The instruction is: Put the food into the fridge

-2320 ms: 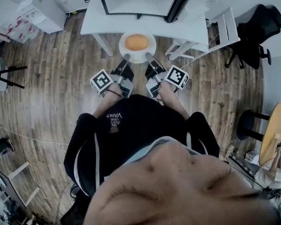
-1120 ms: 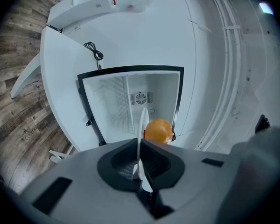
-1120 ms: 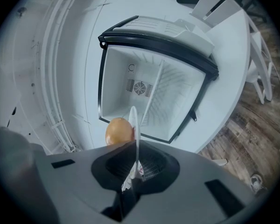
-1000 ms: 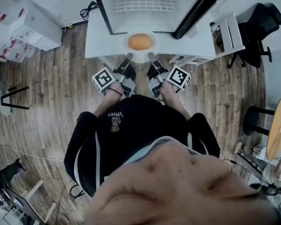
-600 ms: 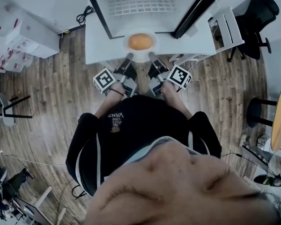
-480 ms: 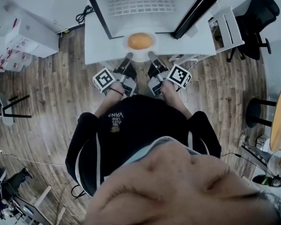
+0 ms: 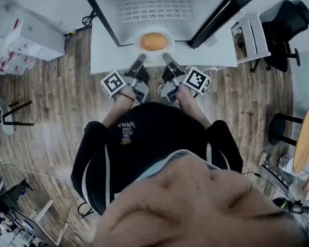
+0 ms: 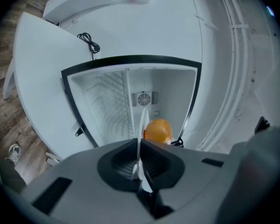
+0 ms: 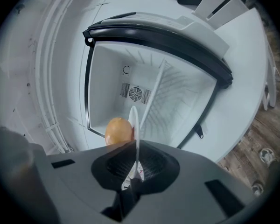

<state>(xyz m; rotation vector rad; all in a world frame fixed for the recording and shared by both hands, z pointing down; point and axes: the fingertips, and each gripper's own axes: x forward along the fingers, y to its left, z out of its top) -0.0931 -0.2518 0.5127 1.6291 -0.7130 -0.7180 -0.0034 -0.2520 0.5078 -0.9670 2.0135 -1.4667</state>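
Round orange food (image 7: 153, 41) sits on thin white round plate (image 8: 143, 118), at mouth of black-framed white fridge (image 7: 159, 6) standing open on white tabletop (image 7: 105, 53), 12 o'clock of person. L gripper (image 7: 138, 60) jaws pinched tight on plate rim at 7 o'clock, R gripper (image 7: 167, 59) likewise at 5 o'clock. Fridge door (image 7: 229, 6) swung out to 2 o'clock.

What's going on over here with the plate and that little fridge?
A person's left gripper and right gripper each have jaws shut on the rim of a white plate carrying a round orange food. The plate is at the mouth of the open fridge, apparently not yet set down inside.
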